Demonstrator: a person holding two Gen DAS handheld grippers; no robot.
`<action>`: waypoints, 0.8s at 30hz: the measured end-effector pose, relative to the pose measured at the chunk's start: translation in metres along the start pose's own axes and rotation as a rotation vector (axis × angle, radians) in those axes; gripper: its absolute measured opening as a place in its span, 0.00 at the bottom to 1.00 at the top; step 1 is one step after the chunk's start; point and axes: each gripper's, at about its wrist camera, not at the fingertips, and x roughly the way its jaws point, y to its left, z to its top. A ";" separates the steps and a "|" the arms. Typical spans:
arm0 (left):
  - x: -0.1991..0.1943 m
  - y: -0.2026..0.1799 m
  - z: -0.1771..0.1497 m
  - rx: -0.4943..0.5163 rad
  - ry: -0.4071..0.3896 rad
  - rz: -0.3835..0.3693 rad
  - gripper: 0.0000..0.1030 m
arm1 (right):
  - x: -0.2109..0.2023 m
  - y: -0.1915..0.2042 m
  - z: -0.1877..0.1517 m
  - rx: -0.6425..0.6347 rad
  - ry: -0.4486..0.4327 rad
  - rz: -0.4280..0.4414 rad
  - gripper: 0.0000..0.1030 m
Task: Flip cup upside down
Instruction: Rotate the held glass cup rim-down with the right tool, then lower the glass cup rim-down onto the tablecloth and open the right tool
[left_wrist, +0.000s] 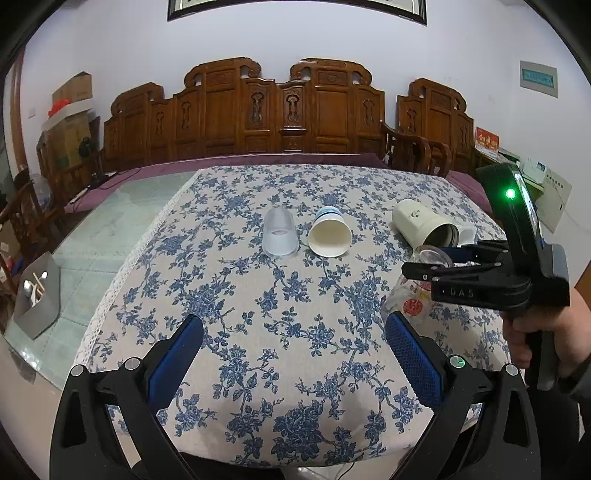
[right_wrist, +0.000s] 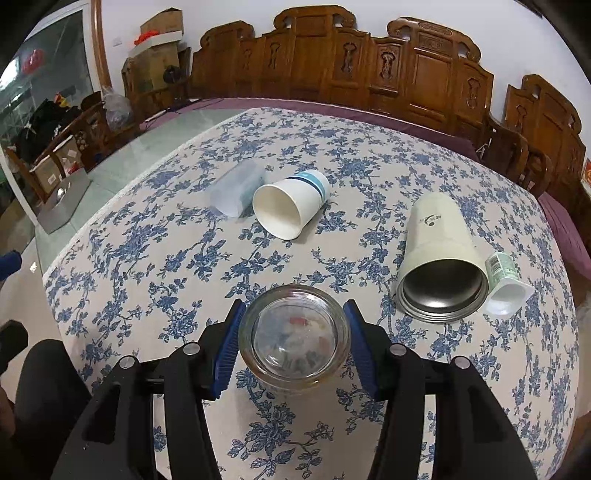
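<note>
My right gripper (right_wrist: 293, 334) is shut on a clear glass cup (right_wrist: 294, 338) with printed red and blue marks, its round end facing the camera. In the left wrist view the same glass cup (left_wrist: 410, 291) is held by the right gripper (left_wrist: 424, 271) just above the cloth at the right. My left gripper (left_wrist: 293, 345) is open and empty above the near part of the table.
On the floral tablecloth (right_wrist: 184, 258) lie a paper cup (right_wrist: 291, 206), a clear plastic cup (right_wrist: 236, 188), a cream steel tumbler (right_wrist: 439, 266) and a small white pot (right_wrist: 506, 284), all on their sides. Carved wooden chairs stand behind. A grey box (left_wrist: 37, 295) sits left.
</note>
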 end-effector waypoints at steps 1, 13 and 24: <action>0.000 0.000 0.000 0.000 0.000 0.001 0.92 | 0.000 0.000 -0.001 0.006 -0.001 0.001 0.55; -0.012 -0.006 0.000 0.012 -0.009 -0.002 0.92 | -0.020 -0.008 -0.011 0.120 -0.053 0.063 0.58; -0.050 -0.030 0.009 0.032 -0.057 -0.015 0.92 | -0.127 -0.015 -0.055 0.204 -0.240 -0.012 0.92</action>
